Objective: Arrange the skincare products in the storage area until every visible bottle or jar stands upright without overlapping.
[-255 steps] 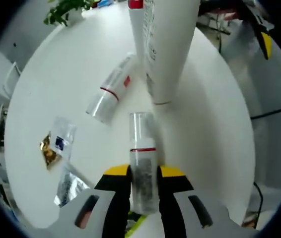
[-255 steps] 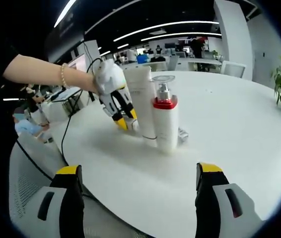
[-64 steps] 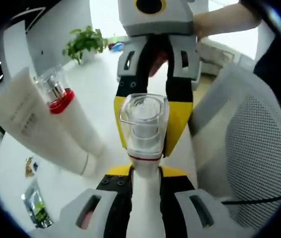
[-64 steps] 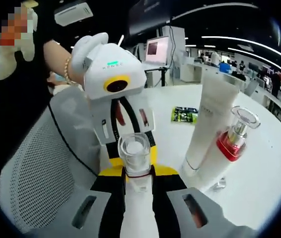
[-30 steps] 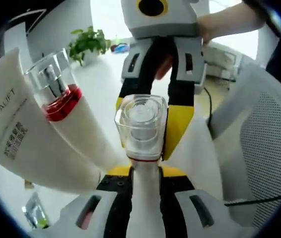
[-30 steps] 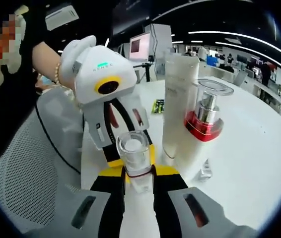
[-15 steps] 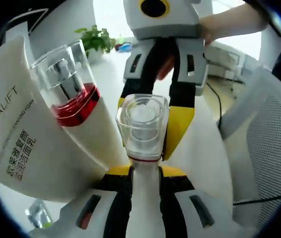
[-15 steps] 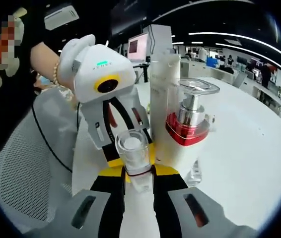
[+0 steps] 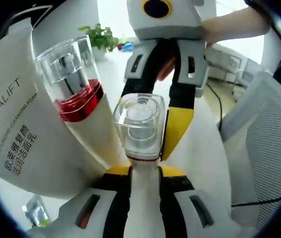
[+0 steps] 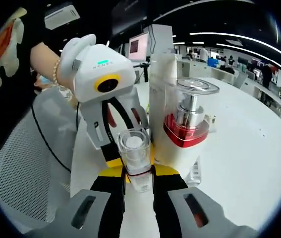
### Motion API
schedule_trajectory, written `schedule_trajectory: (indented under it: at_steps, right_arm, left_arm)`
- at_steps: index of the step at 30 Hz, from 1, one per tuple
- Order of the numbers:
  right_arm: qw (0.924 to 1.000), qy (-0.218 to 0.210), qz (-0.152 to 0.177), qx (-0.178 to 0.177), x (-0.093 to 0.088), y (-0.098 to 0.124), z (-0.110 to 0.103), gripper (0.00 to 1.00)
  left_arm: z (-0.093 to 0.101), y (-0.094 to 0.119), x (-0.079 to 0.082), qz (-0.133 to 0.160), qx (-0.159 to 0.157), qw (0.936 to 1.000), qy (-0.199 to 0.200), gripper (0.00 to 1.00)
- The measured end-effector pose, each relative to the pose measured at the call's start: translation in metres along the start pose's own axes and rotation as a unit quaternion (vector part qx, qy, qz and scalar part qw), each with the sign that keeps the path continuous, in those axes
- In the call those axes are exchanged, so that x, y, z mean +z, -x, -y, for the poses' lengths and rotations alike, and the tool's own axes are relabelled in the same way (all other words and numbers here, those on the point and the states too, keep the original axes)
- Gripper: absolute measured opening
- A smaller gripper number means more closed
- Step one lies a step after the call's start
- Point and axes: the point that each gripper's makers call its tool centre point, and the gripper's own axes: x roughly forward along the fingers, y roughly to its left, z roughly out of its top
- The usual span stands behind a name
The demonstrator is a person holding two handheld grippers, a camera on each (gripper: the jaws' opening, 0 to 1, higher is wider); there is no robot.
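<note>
1. Left claw (image 9: 143, 171): clenched on the slim bottle (image 9: 139, 130), a white bottle with a clear square cap and a thin red band below the cap. The bottle runs forward between the two yellow-tipped jaws.
2. Right claw (image 10: 137, 173): also clenched on the same slim bottle, gripping from the opposite side. In the right gripper view the left claw faces the camera from the far side, held by a person's hand (image 10: 76, 49).
3. Location of the task's thing: the slim bottle is carried between both claws above the white desk (image 10: 240, 148). Whether its base touches the desk cannot be told.
4. Neighbours: the red-collared pump bottle (image 10: 187, 124) and the white tube (image 9: 16, 129) stand upright just beside the carried bottle, very near it. A small sachet (image 9: 34, 215) lies on the desk further off.
5. Step in hand, as a judgement: placing the slim bottle upright next to the two standing products.
6. Next move calls for: lower the base flat onto bare desk, clear of the pump bottle, then release one claw at a time so the bottle does not tip.
</note>
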Motion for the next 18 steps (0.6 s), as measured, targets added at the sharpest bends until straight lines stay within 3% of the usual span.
schedule_trajectory:
  at_steps: [18]
  right_arm:
    - [0.9999, 0.007, -0.004, -0.006, -0.0015, 0.0021, 0.0026, 0.2]
  left_arm:
    - [-0.0017, 0.0043, 0.0009, 0.002, 0.013, 0.9998, 0.012, 0.18]
